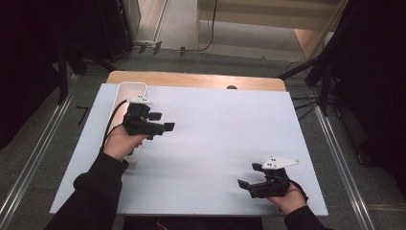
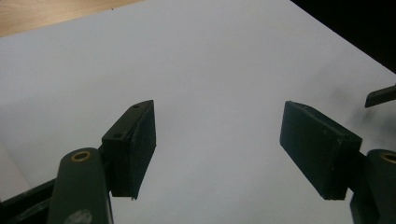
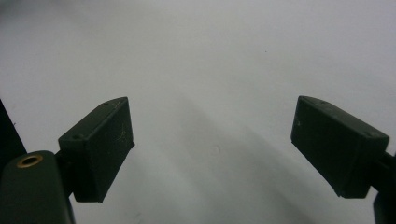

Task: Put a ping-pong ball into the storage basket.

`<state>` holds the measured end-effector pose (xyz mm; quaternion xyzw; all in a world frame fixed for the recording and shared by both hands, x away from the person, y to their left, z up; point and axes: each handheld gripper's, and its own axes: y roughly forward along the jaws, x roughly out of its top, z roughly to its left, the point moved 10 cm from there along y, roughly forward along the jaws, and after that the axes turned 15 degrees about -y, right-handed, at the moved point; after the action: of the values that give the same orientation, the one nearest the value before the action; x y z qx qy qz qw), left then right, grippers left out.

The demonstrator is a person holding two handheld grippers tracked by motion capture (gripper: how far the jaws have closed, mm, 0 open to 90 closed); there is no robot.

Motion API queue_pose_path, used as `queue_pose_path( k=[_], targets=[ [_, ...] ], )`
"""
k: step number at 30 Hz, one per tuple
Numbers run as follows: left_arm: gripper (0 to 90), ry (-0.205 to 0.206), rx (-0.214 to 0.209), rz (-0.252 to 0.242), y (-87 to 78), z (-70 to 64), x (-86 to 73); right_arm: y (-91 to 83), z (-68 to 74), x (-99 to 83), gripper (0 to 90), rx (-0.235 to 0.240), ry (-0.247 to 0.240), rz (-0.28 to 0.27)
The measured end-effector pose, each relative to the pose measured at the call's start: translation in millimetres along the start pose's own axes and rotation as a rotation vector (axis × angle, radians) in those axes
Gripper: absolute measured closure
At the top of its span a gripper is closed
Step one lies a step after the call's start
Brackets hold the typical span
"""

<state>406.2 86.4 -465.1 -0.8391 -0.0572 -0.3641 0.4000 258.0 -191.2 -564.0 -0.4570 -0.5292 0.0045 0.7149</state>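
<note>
My left gripper [image 1: 163, 121] is held over the left part of a white board [image 1: 220, 129], jaws pointing right; in the left gripper view it [image 2: 218, 133] stands open with only bare board between its jaws. My right gripper [image 1: 249, 175] hovers near the board's front right corner, jaws pointing left. Seen in the right gripper view, it [image 3: 211, 135] is also open and holds nothing. A dark tip of the right gripper [image 2: 380, 95] pokes in at the edge of the left gripper view.
A white rounded oblong object [image 1: 132, 89] lies along the board's left side, partly under my left hand. The wooden tabletop [image 1: 191, 79] shows beyond the board, with a small dark spot [image 1: 231, 87]. Floor rails [image 1: 342, 163] and dark stands [image 1: 325, 72] flank the table.
</note>
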Motion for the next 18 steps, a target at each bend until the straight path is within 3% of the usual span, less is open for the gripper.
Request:
queue_pose_path(
  k=[18],
  targets=[
    [27.2,0.032,-0.015,0.014,1.5,-9.1,-18.9,-0.3,-0.4,0.0,11.6,-0.002,0.001,0.0]
  ],
)
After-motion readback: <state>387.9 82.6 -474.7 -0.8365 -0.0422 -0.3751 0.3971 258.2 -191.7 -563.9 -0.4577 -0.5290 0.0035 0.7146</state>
